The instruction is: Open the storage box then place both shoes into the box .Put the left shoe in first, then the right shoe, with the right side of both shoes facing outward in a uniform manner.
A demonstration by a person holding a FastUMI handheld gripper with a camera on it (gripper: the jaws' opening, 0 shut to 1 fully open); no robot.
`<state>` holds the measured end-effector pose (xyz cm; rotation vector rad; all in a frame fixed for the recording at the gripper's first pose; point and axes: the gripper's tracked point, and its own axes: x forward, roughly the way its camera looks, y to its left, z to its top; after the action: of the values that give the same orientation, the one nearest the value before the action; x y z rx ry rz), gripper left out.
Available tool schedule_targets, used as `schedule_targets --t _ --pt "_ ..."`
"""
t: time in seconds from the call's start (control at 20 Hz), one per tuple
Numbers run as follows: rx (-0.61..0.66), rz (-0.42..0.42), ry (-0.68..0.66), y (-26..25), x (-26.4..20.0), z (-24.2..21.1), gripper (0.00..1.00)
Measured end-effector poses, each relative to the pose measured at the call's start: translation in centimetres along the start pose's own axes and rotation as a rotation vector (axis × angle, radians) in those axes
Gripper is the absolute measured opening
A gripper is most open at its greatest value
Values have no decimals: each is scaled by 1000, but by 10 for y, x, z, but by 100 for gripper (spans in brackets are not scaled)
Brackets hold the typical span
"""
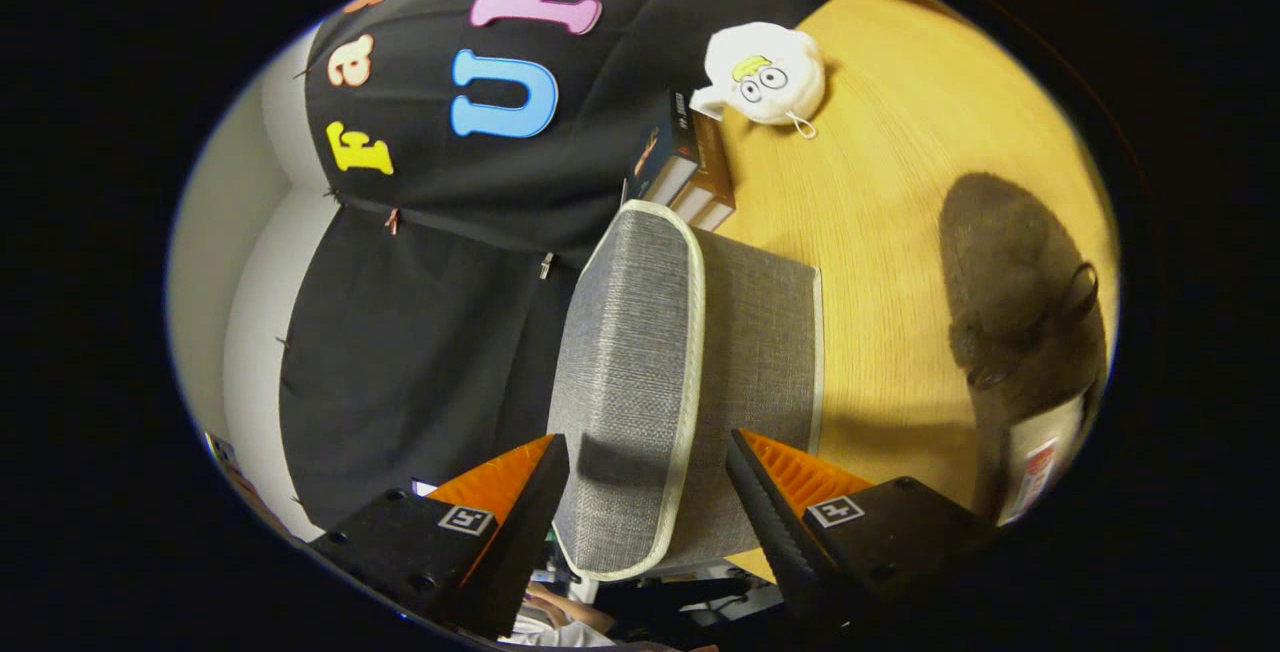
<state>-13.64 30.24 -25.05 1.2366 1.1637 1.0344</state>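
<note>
A grey fabric storage box point(760, 332) with white trim stands on the wooden table, its lid point(625, 332) down. My gripper point(648, 442) is open, and its fingers straddle the trimmed front edge of the lid without pressing on it. One finger is over the lid top and the other is in front of the box's side wall. Beyond the box's far side, a dark brown shoe point(1005, 272) lies on the table. A pale part with a label point(1040, 457) shows at its near end; I cannot tell whether that belongs to a second shoe.
Two books point(690, 167) stand against the booth's black cloth wall behind the box, and a white plush toy point(765, 72) lies beside them. Bare wooden table point(890, 222) lies between the box and the shoe. A person's hand point(560, 607) shows below the fingers.
</note>
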Motion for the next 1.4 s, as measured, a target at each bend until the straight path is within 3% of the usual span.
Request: schedule_targets --t 0.15,0.2,0.25,0.4,0.5,0.6,0.85,1.4 --pt "159 93 38 11 4 -10 95" --pt "176 120 48 13 4 -10 70" --pt "180 136 54 15 1 -12 70" --pt "146 119 28 10 -6 -8 18" --pt "142 141 -4 20 -17 4 10" --pt "100 144 -21 35 -24 7 5" --pt "-2 175 -61 92 -23 26 5" --pt "-147 235 -62 205 42 18 7"
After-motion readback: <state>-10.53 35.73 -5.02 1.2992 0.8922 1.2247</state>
